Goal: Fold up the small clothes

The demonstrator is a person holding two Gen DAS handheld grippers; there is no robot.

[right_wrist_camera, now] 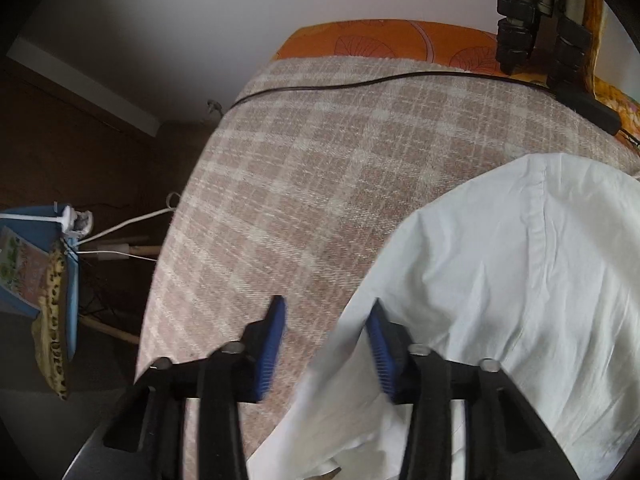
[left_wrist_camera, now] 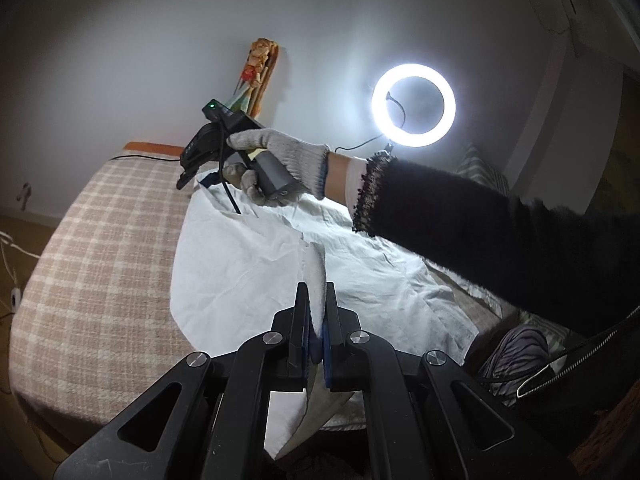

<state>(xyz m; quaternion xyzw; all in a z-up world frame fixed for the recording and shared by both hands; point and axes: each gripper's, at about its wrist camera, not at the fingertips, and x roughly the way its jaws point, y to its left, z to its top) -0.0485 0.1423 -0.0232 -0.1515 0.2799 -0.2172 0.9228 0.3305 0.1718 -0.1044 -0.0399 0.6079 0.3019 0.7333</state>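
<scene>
I judge the folding barely begun: the white garment [left_wrist_camera: 248, 264] lies spread and creased across the middle of the left wrist view, on the checked blanket [left_wrist_camera: 100, 264], with no finished fold that I can see. My left gripper [left_wrist_camera: 318, 320] is pressed together on a raised ridge of the cloth at lower centre. My right gripper [right_wrist_camera: 326, 344], low in the right wrist view, has its blue pads [right_wrist_camera: 272, 344] apart; the garment's edge [right_wrist_camera: 384, 248] runs up between them, and the pads do not look to be pressing it yet. In the left view that gripper sits upper left of centre, in my gloved hand [left_wrist_camera: 280, 164], at the garment's far corner.

What is left, I think: pinch that edge, carry it over, flatten, repeat.

Room is good to the left of the garment, where bare blanket runs to the bed's edge [right_wrist_camera: 160, 280]. A black cable [right_wrist_camera: 360, 84] crosses the top of the blanket, and a ring light [left_wrist_camera: 413, 105] stands at upper right.
</scene>
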